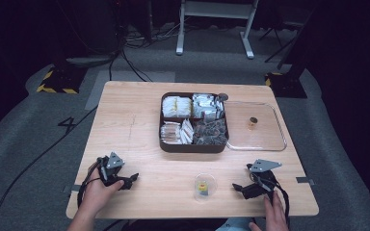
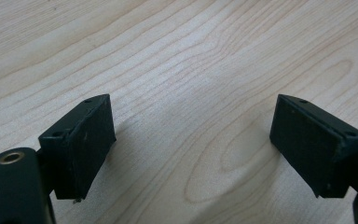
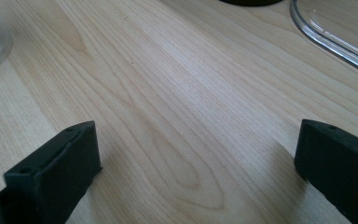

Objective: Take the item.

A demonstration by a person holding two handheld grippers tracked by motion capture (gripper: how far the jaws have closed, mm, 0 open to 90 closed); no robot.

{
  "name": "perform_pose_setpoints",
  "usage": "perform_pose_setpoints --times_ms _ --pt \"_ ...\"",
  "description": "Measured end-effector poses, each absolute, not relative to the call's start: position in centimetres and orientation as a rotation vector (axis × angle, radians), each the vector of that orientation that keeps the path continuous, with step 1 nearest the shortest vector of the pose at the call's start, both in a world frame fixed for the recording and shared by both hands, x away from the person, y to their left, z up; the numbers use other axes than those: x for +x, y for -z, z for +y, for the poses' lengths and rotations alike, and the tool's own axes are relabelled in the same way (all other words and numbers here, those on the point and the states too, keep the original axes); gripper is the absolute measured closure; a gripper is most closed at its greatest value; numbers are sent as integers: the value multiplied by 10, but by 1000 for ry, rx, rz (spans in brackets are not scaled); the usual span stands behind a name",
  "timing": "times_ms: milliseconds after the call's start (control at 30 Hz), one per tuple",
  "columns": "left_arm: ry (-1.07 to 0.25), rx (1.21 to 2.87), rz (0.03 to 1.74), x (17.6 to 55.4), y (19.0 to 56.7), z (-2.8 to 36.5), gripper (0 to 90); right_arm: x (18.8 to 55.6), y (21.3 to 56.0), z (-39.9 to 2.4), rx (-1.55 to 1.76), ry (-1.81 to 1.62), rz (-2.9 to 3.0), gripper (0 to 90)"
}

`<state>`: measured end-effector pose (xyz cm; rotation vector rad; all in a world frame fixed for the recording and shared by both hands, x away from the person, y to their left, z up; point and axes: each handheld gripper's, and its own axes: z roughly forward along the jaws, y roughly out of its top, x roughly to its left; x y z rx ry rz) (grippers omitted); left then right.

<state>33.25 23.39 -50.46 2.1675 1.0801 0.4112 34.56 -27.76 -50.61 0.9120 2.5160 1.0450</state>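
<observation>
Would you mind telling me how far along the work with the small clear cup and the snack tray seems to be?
Done: the clear lid lies beside the open four-compartment tray, and the small clear cup holds a yellow item. In hand: nothing; the left gripper and right gripper rest on the table, jaws open and empty. Left: probably more filling, then closing the tray.

The table [image 1: 135, 144] is pale wood with wavy brown grain. Each tool, left [image 1: 127, 180] and right [image 1: 241, 188], is black (a grey plate on top). Beyond them the tray [image 1: 192, 147] is dark brown, holding white, yellow-tinged and dark packets; between them a clear cup [image 1: 205, 186] shows yellow.
</observation>
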Motion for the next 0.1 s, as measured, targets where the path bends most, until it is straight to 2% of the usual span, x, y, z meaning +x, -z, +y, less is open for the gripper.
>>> perform_pose_setpoints --times_ms 100 --pt "-420 2164 1091 332 505 233 141 346 506 -278 910 -1045 2516 2"
